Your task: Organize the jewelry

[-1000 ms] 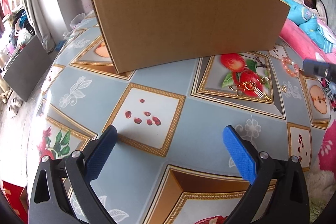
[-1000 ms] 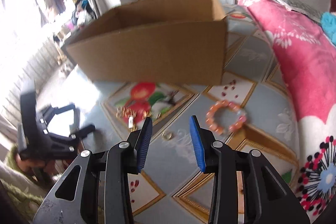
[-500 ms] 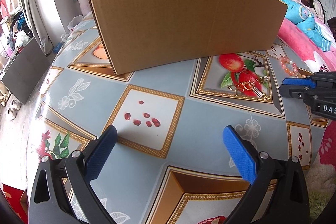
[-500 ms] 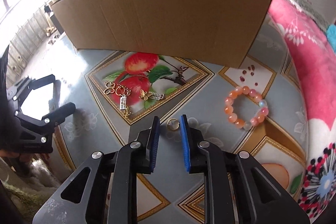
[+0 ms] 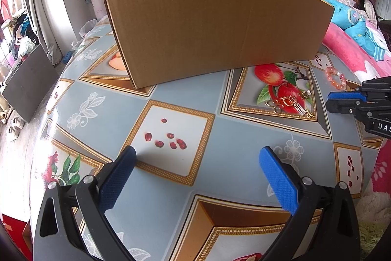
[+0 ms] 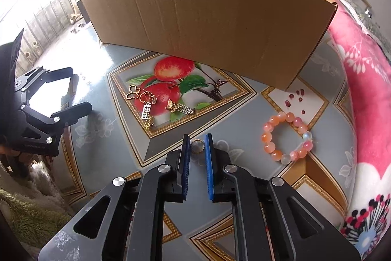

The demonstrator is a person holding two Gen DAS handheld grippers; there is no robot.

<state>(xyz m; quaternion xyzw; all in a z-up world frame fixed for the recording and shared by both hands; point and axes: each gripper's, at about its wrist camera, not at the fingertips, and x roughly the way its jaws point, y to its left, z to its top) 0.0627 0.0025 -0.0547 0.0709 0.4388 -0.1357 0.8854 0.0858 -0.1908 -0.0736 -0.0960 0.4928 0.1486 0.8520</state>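
The right gripper (image 6: pixel 197 141) sits low over the tablecloth (image 6: pixel 102 65) at the bottom centre of its own view, its blue fingers (image 6: pixel 186 158) drawn in to a narrow gap with a small gold ring (image 6: pixel 197 146) lying between the tips; whether the pads already touch the ring I cannot tell. Just above and to the left of it, on the printed apple panel, lies a cluster of gold charms (image 6: pixel 149 102), among them a butterfly shape and a little abacus-like piece. To the right of the fingertips a bracelet of orange and pink beads (image 6: pixel 287 137) rests flat on the cloth, apart from the ring. Behind all this, across the upper half of the frame, stands an open cardboard box (image 6: pixel 207 23). A pink flowered blanket (image 6: pixel 366 89) fills the right edge. In the left wrist view, the left gripper (image 5: pixel 198 154) hangs at the bottom of the frame with its jaws spread wide and nothing between them, above a panel printed with red seeds.
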